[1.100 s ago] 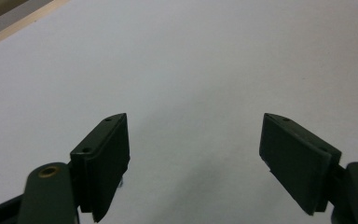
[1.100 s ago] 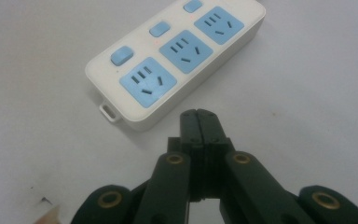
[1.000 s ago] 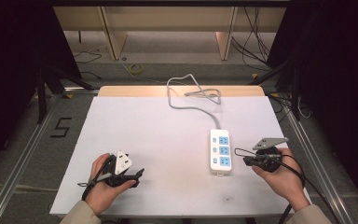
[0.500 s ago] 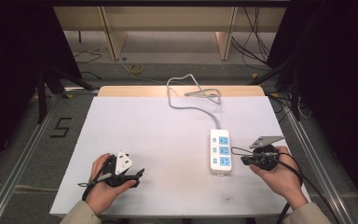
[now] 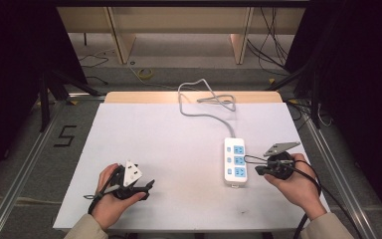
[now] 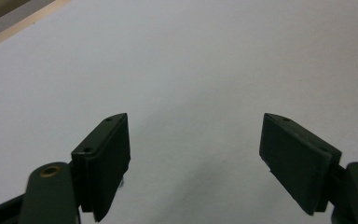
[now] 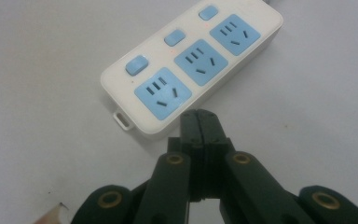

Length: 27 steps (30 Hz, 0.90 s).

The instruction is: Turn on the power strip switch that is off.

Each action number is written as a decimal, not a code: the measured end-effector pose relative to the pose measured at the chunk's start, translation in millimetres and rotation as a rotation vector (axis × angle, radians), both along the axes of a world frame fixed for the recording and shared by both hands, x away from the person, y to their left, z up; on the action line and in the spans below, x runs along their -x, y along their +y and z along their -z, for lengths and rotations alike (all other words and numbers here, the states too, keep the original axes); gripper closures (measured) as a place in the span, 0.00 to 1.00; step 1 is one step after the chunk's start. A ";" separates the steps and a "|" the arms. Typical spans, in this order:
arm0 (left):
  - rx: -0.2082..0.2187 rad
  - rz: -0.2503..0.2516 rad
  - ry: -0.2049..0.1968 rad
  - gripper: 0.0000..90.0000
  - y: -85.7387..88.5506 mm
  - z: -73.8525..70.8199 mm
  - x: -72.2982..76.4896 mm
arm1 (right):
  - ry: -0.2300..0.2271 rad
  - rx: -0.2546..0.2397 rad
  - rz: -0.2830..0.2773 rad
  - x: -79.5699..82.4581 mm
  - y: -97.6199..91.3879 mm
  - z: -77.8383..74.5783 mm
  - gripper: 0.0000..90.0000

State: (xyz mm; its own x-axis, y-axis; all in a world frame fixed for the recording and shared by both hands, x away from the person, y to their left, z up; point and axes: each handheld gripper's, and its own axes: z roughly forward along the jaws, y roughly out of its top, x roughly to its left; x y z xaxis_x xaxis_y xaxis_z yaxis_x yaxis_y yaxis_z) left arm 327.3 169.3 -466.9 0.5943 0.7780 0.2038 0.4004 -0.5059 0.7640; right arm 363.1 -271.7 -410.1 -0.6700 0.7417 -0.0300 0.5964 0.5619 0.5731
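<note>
A white power strip (image 5: 235, 161) with three blue sockets and three blue switches lies at the right of the white table (image 5: 169, 149); its grey cable (image 5: 201, 102) loops toward the far edge. In the right gripper view the strip (image 7: 191, 65) lies just ahead of my right gripper (image 7: 199, 122), whose jaws are pressed together with nothing between them. That right gripper (image 5: 257, 170) sits close beside the strip's near right side. My left gripper (image 5: 148, 187) rests low at the front left, jaws wide apart over bare table (image 6: 196, 135).
Beyond the table's wooden far edge (image 5: 144, 96) lie floor cables and two wooden furniture legs. A metal rail (image 5: 27, 154) runs along the left side, with a "5" marked on the floor beside it. A small dark speck (image 5: 243, 213) marks the table front.
My right gripper has edged left, closer to the power strip. The left hand and its gripper have stayed put.
</note>
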 end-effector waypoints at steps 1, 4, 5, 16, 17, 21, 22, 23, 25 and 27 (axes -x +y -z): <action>0.004 -0.002 -0.002 0.27 -0.3 0.2 -0.1 | 0.000 0.000 0.000 0.0 0.0 0.0 1.00; 0.001 0.000 0.002 0.27 -0.1 0.3 -0.2 | 0.005 0.003 -0.002 -0.6 0.4 -1.0 1.00; 0.001 -0.001 0.002 0.27 -0.1 0.3 -0.3 | 0.003 0.003 -0.003 -1.2 0.5 -1.2 1.00; -0.005 -0.001 0.000 0.27 -0.6 -0.1 0.0 | 0.033 0.011 -0.006 -3.8 2.7 -2.8 1.00; -0.005 -0.001 0.000 0.27 -0.7 0.0 0.0 | 0.033 0.011 -0.006 -3.8 2.7 -2.8 1.00; -0.006 -0.001 0.000 0.27 -0.7 0.0 0.0 | 0.039 0.016 -0.012 -5.3 4.0 -4.7 1.00; -0.005 -0.001 0.000 0.27 -0.7 0.0 0.0 | 0.041 0.017 -0.011 -5.6 4.7 -4.8 1.00; -0.005 -0.001 0.000 0.27 -0.7 0.0 0.0 | 0.043 0.021 -0.013 -6.1 5.1 -5.1 1.00; -0.006 -0.001 0.000 0.28 -0.7 0.0 0.0 | 0.047 0.023 -0.018 -6.7 6.5 -5.4 1.00; -0.006 -0.001 0.000 0.27 -0.8 0.0 0.0 | 0.048 0.028 -0.023 -7.1 8.3 -5.5 1.00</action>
State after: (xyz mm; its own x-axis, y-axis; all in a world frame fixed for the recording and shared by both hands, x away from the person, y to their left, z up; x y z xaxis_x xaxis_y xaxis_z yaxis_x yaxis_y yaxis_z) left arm 327.2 168.5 -466.9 0.5935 0.7774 0.2083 0.4012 -0.5101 0.7608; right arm 370.2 -263.4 -404.6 -0.6879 0.7256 -0.0184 0.6095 0.5912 0.5282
